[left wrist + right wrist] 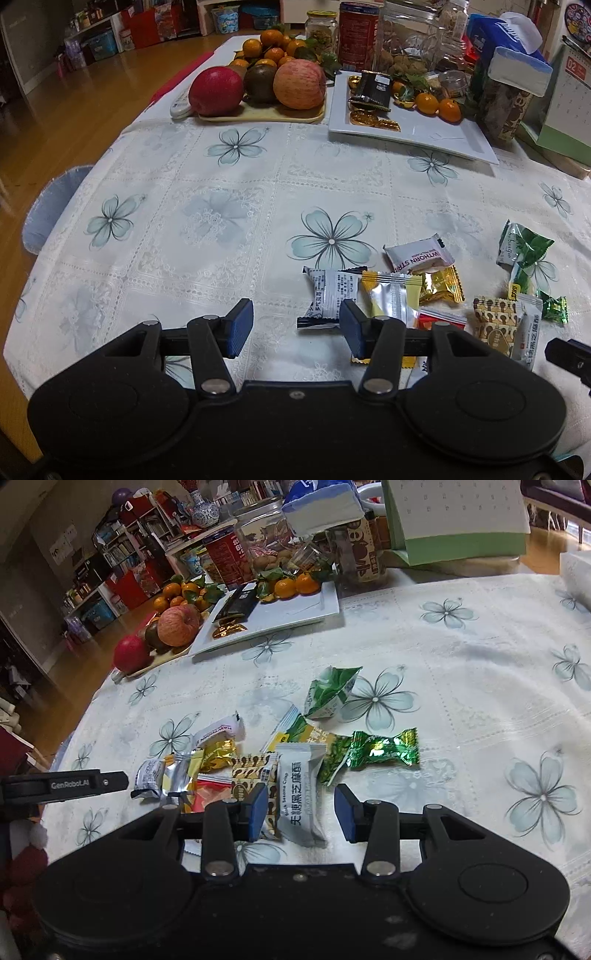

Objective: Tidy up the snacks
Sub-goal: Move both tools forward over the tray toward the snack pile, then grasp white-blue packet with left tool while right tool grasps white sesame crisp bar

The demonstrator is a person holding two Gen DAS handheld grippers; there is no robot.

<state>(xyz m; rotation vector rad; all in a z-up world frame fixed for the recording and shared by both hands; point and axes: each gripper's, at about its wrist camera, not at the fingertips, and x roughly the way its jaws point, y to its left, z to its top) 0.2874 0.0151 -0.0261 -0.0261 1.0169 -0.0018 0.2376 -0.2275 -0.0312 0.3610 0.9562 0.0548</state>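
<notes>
Currently, the loose snacks are seen heaped on the flowered tabletop (461, 686), with the white plate (436, 134) taken as landmark: the heap lies well short of it, on the camera side. The left claw (296, 329) is held wide open and empty, its pads apart over bare cloth, a grey-white packet (332, 295) just beyond its right pad. The right claw (301, 811) is held partly open around a grey sesame crisp packet (301, 794); the packet lies between the pads, but neither pad is seen pressing it, so nothing is gripped yet.

For a good pick, the packet should probably be straddled across its narrow width and the pads closed on its body, not on the crimped end, so that the neighbouring patterned packet (255, 771) is not dragged along.

Readable writing: "Black Sesame Crisp" on the grey packet, part of "HAWTHORN" on a white wrapper (419, 254), and "GenRobot.AI" on the left claw as seen from the right wrist.
</notes>
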